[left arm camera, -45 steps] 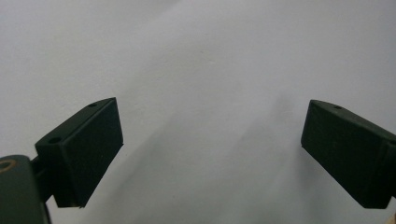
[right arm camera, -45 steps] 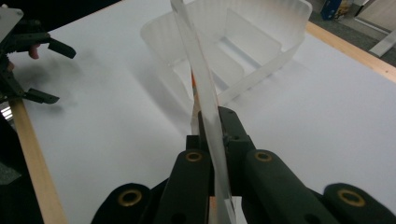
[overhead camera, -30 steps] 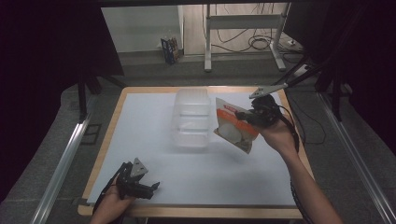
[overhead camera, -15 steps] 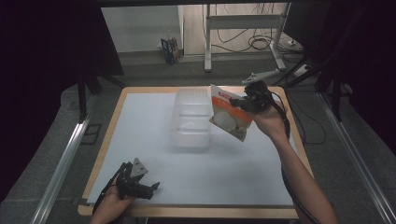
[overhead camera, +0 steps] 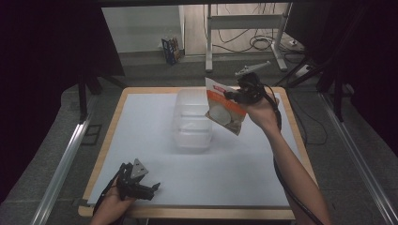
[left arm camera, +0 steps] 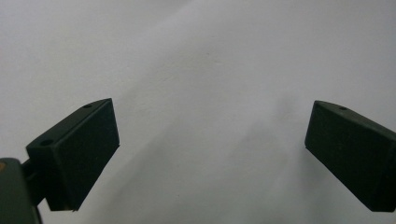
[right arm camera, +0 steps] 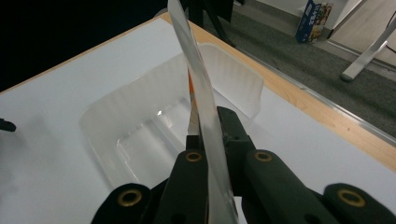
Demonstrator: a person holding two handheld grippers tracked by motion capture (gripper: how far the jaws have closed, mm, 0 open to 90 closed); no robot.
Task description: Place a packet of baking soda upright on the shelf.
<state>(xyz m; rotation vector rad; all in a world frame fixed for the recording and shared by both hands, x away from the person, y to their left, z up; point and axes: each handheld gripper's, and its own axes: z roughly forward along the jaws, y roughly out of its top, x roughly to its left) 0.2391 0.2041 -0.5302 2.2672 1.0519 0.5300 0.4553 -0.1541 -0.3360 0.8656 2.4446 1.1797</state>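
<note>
Right of the frame's centre, the right claw [overhead camera: 233,95] is pinching a light, floppy snack packet [overhead camera: 224,111] by its flat edge above the clear plastic tub [overhead camera: 192,123], while the left claw [overhead camera: 151,188] is resting open on the table [overhead camera: 244,168].

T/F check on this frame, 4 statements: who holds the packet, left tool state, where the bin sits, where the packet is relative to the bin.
1. The right tool is shut on the orange and white packet. True.
2. The left tool grips the packet. False: it is open over the bare white table, holding nothing.
3. The clear plastic bin stands on the table. True.
4. The packet lies flat inside the bin. False: it is held in the air at the bin's right edge, tilted.
</note>
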